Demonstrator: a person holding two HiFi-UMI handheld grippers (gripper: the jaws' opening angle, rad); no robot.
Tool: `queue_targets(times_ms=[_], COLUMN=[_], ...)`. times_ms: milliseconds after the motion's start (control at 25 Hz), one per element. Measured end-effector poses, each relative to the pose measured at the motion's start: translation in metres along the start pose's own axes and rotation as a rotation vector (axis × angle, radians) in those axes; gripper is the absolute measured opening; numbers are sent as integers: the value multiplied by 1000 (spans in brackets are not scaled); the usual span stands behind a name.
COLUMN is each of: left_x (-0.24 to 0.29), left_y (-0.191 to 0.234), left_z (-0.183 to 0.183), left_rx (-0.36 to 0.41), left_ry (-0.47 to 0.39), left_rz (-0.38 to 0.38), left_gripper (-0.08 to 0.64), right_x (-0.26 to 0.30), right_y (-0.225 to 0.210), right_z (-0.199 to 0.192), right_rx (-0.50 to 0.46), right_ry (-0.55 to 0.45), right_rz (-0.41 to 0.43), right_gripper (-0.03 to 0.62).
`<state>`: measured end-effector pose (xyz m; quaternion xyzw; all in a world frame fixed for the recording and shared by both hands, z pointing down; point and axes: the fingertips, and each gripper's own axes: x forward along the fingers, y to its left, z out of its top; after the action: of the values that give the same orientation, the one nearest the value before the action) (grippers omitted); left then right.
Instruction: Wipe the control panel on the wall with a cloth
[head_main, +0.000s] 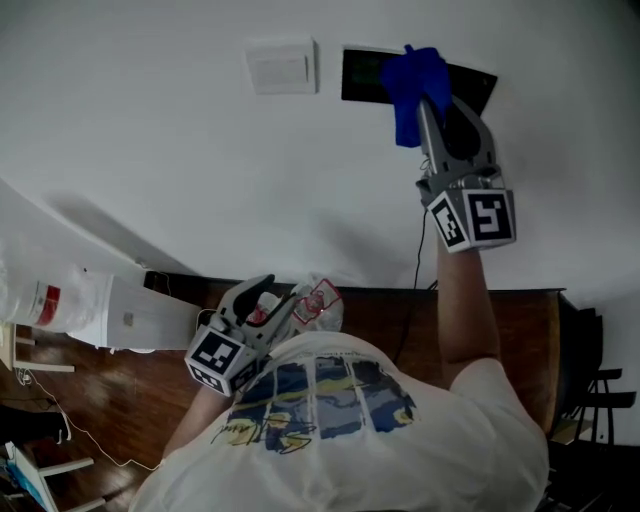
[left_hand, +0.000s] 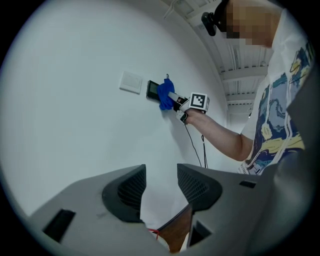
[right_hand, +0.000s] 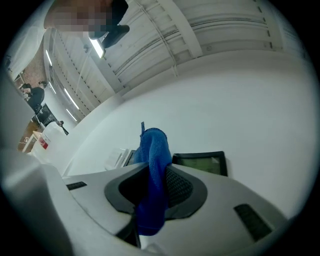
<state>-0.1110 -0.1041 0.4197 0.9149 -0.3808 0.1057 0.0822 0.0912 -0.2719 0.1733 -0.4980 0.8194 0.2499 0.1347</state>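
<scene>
A black control panel (head_main: 362, 75) is set into the white wall, with a white switch plate (head_main: 283, 68) to its left. My right gripper (head_main: 424, 100) is raised to the panel and shut on a blue cloth (head_main: 412, 82), which lies against the panel's middle and hides part of it. In the right gripper view the cloth (right_hand: 154, 170) hangs between the jaws, with the panel (right_hand: 204, 162) just beyond. My left gripper (head_main: 272, 302) is held low near my chest, open and empty. From the left gripper view, the cloth (left_hand: 165, 94) and panel (left_hand: 152, 90) look far off.
A dark wooden table (head_main: 510, 320) stands against the wall below the panel, and a thin cable (head_main: 421, 250) runs down the wall to it. A white container with a red label (head_main: 55, 300) sits at the left. A dark chair (head_main: 600, 390) is at the right edge.
</scene>
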Motion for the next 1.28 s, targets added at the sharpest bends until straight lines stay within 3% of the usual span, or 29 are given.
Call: queue_targets(times_ms=[880, 1120, 1280], left_x=[80, 78, 70], left_y=[-58, -58, -53], left_z=[18, 17, 14], left_rx=[13, 11, 12], left_ry=[11, 12, 17], left_rz=[-91, -96, -92], left_gripper=[176, 176, 176], right_x=[-79, -85, -94], right_y=[-135, -148, -129], right_z=[-9, -14, 7], right_rx=[-14, -6, -9], right_ry=[31, 49, 19], right_rz=[-186, -220, -207], right_gripper=[95, 95, 94])
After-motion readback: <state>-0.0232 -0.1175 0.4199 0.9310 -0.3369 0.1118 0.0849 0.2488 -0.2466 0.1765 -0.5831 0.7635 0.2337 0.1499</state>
